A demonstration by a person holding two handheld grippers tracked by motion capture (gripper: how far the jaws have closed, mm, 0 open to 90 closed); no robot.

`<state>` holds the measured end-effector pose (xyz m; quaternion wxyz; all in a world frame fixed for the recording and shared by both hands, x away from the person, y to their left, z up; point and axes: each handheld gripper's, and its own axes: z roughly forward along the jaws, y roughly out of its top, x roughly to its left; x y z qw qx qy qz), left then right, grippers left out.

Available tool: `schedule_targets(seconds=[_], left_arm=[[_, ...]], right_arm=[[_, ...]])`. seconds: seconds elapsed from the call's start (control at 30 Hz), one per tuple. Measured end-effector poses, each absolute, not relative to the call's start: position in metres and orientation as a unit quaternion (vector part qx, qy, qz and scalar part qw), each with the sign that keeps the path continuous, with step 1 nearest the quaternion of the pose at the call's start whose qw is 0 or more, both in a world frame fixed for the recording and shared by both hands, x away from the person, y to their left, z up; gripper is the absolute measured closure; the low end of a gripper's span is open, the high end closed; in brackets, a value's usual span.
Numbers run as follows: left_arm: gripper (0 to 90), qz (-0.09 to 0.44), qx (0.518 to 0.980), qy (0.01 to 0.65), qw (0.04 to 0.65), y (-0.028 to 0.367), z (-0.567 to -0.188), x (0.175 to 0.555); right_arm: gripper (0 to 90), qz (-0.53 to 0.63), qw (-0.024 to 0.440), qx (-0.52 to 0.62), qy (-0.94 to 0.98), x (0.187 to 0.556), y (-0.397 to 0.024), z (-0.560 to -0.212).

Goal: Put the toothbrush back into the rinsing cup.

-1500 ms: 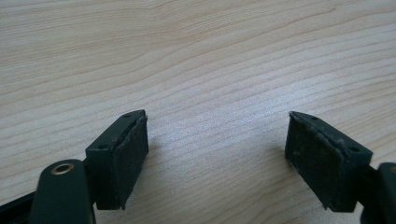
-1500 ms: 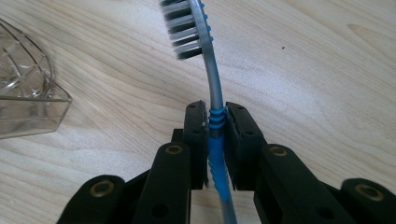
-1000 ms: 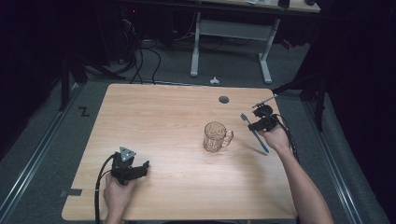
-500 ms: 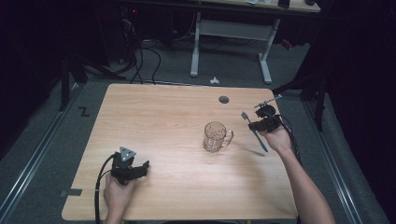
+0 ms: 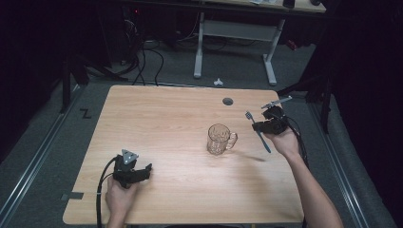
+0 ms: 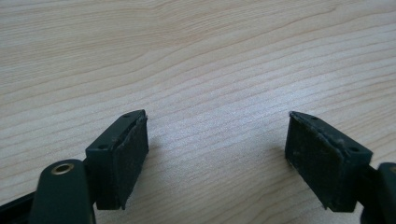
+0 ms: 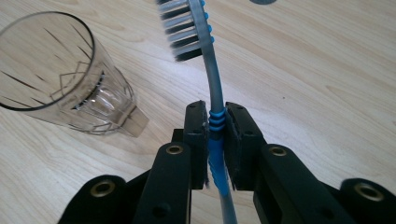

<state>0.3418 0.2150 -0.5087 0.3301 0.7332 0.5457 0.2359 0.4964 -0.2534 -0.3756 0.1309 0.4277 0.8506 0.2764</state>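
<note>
We are lifting the blue-and-grey plastic toothbrush (image 7: 211, 84), clamped in our right gripper (image 7: 215, 122), higher off the table than a second ago, beside the clear glass mug (image 5: 219, 139); our left gripper (image 6: 217, 154) is resting wide, empty.

A light wooden table (image 5: 157, 118) on grey floor (image 5: 47, 128), dark room behind

A light wooden surface (image 5: 166, 128) fills the middle of the frame, with a round dark hole (image 5: 227, 101) near its upper right edge. Above it stands a white desk frame (image 5: 235, 31), dark cables (image 5: 142, 57) at upper left on grey floor (image 5: 43, 142).
</note>
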Motion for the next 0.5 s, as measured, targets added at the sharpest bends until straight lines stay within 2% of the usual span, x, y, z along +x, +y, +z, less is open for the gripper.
schedule_targets(seconds=[0.5], left_arm=[[22.0, 0.236, 0.733, 0.546, 0.330, 0.215, -0.509, 0.342]], right_arm=[[80.1, 0.312, 0.125, 0.412, 0.847, 0.486, -0.252, -0.365]])
